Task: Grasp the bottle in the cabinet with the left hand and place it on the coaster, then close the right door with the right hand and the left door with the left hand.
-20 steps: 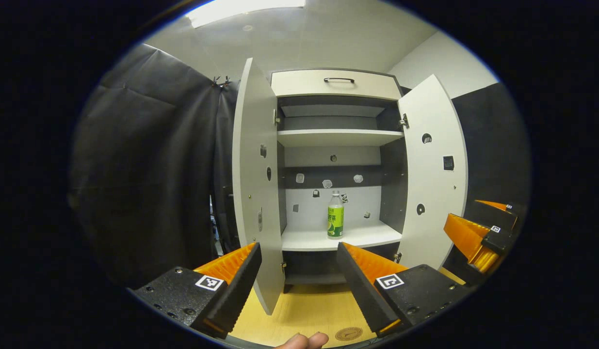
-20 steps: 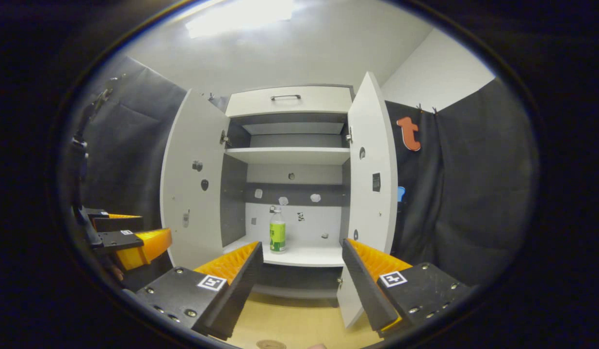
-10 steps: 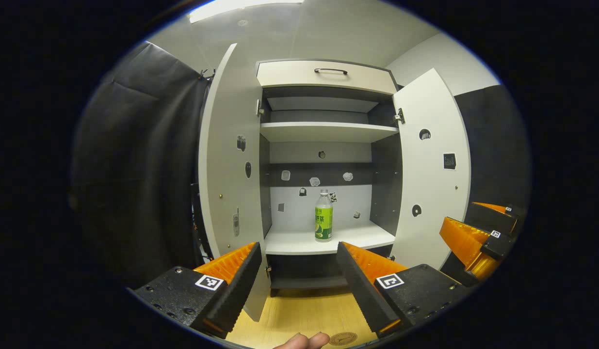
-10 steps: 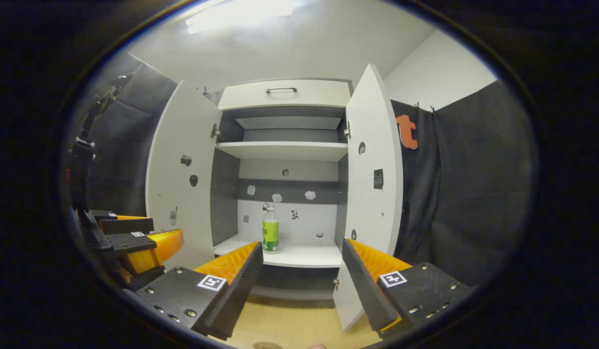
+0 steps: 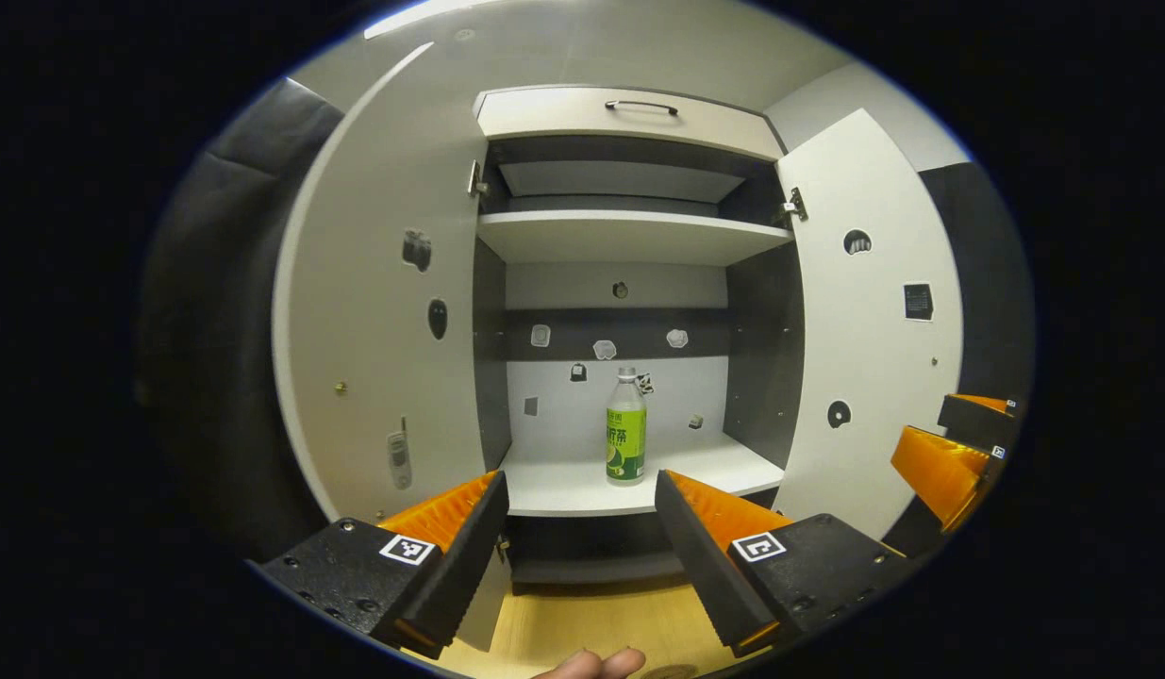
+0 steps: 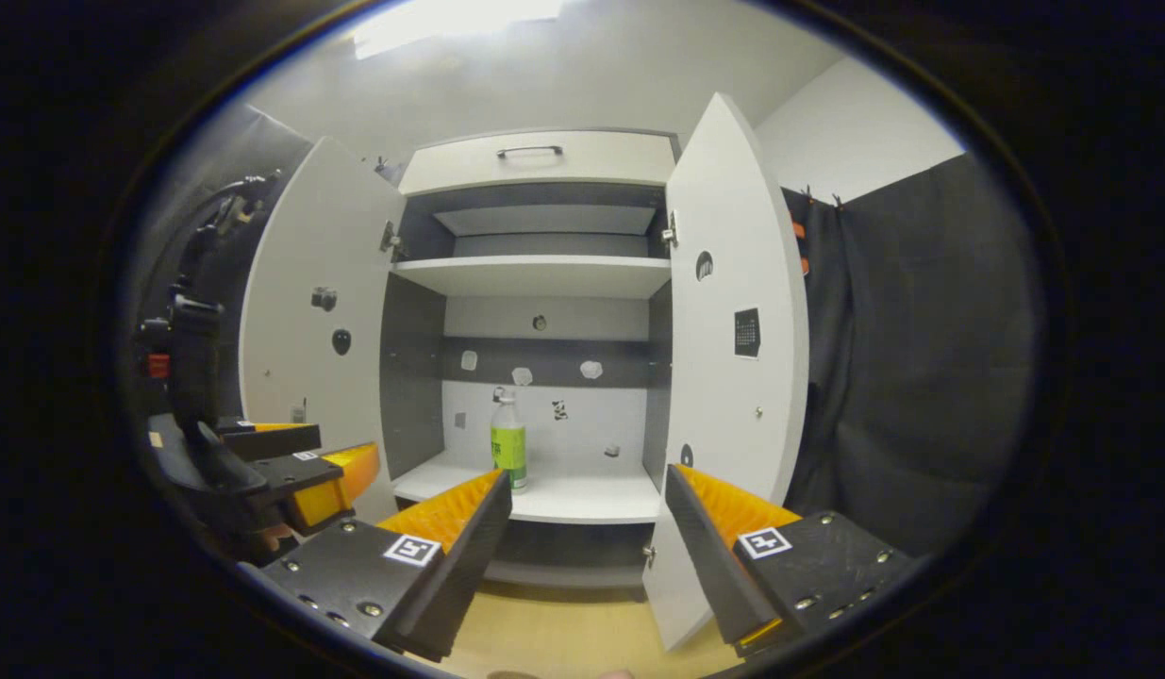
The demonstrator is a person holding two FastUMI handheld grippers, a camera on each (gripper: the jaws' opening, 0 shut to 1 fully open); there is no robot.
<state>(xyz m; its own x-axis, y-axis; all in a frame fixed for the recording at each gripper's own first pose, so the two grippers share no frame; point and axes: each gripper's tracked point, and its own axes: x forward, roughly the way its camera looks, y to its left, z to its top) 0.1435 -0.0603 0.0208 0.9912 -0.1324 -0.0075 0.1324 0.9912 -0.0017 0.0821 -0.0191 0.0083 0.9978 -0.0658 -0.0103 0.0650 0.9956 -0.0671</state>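
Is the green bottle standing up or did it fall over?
Standing up. The bottle sits upright on the cabinet's lower shelf, cap on top.

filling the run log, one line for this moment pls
phase: reach | left claw: open | right claw: open | bottle: upright on shelf | doors: both open

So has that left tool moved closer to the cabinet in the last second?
Yes. In the left gripper view the cabinet and its left door look bigger around the left tool, so it moved forward toward the bottle.
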